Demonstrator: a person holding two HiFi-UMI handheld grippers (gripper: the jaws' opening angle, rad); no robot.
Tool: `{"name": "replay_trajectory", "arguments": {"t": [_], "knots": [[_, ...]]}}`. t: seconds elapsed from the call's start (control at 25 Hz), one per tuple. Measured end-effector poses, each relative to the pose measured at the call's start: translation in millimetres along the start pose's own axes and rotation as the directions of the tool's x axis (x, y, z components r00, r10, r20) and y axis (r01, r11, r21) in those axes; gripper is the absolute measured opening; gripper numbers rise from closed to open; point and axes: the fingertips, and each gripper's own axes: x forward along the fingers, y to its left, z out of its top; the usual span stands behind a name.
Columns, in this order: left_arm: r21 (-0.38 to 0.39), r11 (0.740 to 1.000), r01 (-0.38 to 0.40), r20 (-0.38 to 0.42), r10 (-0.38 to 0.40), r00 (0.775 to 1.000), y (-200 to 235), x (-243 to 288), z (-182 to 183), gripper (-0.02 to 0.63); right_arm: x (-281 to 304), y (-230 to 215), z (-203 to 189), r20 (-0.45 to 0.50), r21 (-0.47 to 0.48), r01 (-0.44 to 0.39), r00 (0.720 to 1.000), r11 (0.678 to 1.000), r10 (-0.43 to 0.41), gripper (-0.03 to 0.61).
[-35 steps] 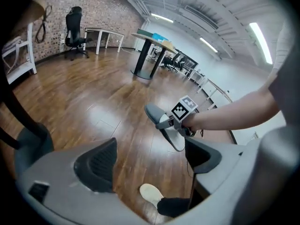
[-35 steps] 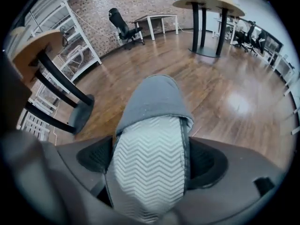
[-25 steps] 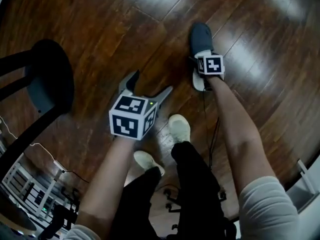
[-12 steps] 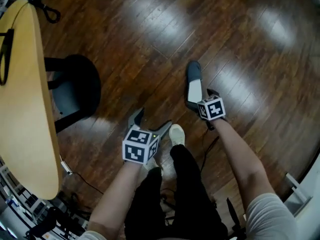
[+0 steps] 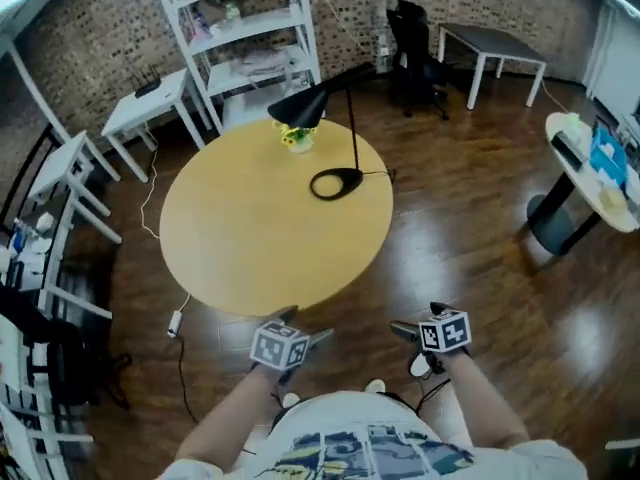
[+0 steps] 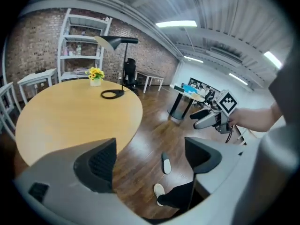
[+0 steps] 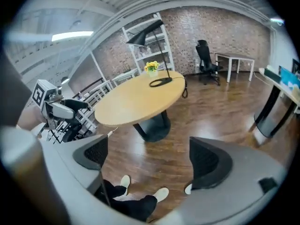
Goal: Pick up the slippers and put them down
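One dark slipper with a pale insole point(image 6: 166, 163) lies flat on the wooden floor, seen between the jaws in the left gripper view. Its pale end shows under my right gripper in the head view point(image 5: 420, 365) and beside the right jaw in the right gripper view point(image 7: 187, 189). My left gripper point(image 5: 303, 325) point(image 6: 149, 149) is open and holds nothing. My right gripper point(image 5: 418, 320) point(image 7: 147, 149) is also open and empty, held well above the slipper. Both are raised in front of my body. I see no second slipper.
A round yellow table point(image 5: 270, 228) with a black desk lamp point(image 5: 335, 118) and yellow flowers point(image 5: 296, 136) stands just ahead. White shelves point(image 5: 250, 38), an office chair point(image 5: 415, 43) and another round table point(image 5: 590, 168) ring the room. My pale shoes point(image 7: 125, 181) are below.
The head view has swung up from the floor to the room. Both grippers have risen, and the slipper that was by the right gripper stays on the floor.
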Motion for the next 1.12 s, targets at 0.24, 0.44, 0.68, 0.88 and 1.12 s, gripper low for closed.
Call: {"name": "replay_trajectory", "arguments": {"t": [0.24, 0.44, 0.68, 0.88, 1.12], "knots": [[-0.136, 0.988, -0.071, 0.071, 0.081, 0.994, 136.1, -157.7, -68.5, 0.433, 50.3, 219.6, 49.8, -0.051, -0.150, -0.069, 0.997, 0.986, 0.062, 0.557], [-0.157, 0.983, -0.095, 0.074, 0.108, 0.991, 205.4, -222.5, -115.9, 0.433, 76.9, 314.0, 52.0, -0.036, -0.151, -0.067, 0.997, 0.986, 0.063, 0.555], [-0.133, 0.989, -0.058, 0.076, 0.069, 0.995, 226.0, -256.8, -145.6, 0.433, 72.7, 357.4, 25.3, -0.007, -0.092, -0.025, 1.000, 0.995, 0.024, 0.554], [-0.136, 0.990, -0.034, 0.079, 0.045, 0.996, 226.3, -267.3, -160.0, 0.433, 66.7, 371.8, 16.2, -0.004, -0.092, 0.011, 1.000, 0.996, -0.011, 0.552], [-0.128, 0.991, -0.032, 0.089, 0.044, 0.995, 219.5, -283.0, -174.4, 0.433, 52.6, 379.8, 2.3, -0.001, -0.100, 0.027, 1.000, 0.995, -0.027, 0.552]]}}
